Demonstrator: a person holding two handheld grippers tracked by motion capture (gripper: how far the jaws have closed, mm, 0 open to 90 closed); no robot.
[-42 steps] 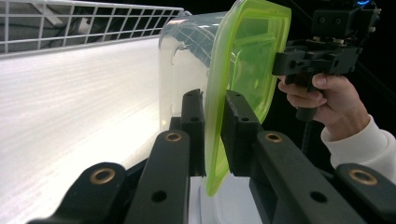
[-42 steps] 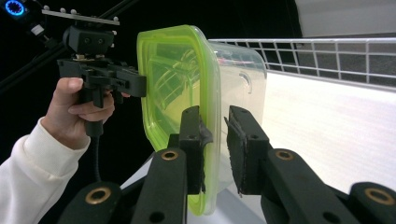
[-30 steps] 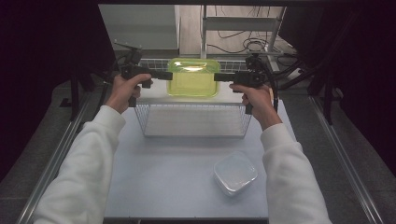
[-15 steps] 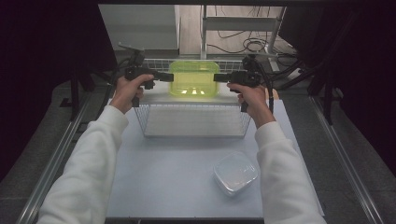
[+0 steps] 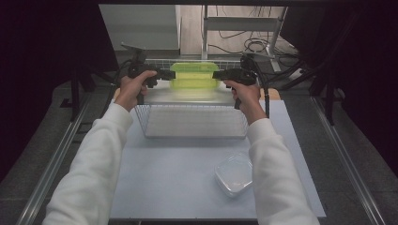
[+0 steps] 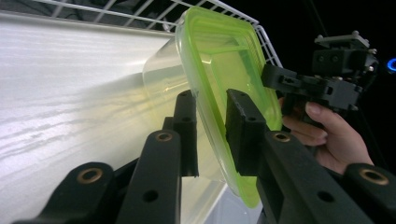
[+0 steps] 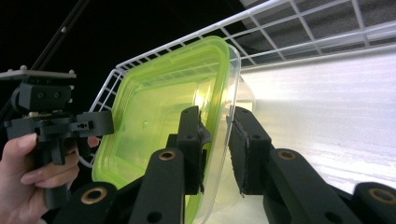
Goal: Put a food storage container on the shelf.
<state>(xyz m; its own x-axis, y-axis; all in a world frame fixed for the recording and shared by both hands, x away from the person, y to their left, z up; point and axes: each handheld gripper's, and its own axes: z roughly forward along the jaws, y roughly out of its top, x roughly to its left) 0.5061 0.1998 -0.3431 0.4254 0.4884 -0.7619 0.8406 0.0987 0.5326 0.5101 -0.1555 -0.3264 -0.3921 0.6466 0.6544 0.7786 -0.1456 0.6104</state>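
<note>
Container [image 5: 194,76] clamped by left tool [image 6: 210,128], right tool [image 7: 218,140] over basket [image 5: 192,123]; base blurred.

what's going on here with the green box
A person holds a green-lidded clear container between two grippers, the left gripper and right gripper each clamped on an end of its rim. It hangs above the wire basket. A second clear container sits on the table nearer the person.

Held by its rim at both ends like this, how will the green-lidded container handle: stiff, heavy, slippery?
The green-lidded container looks empty, so probably light. Its thin clear walls may flex. The smooth rim could slip between the left hand-held gripper and right hand-held gripper.
</note>
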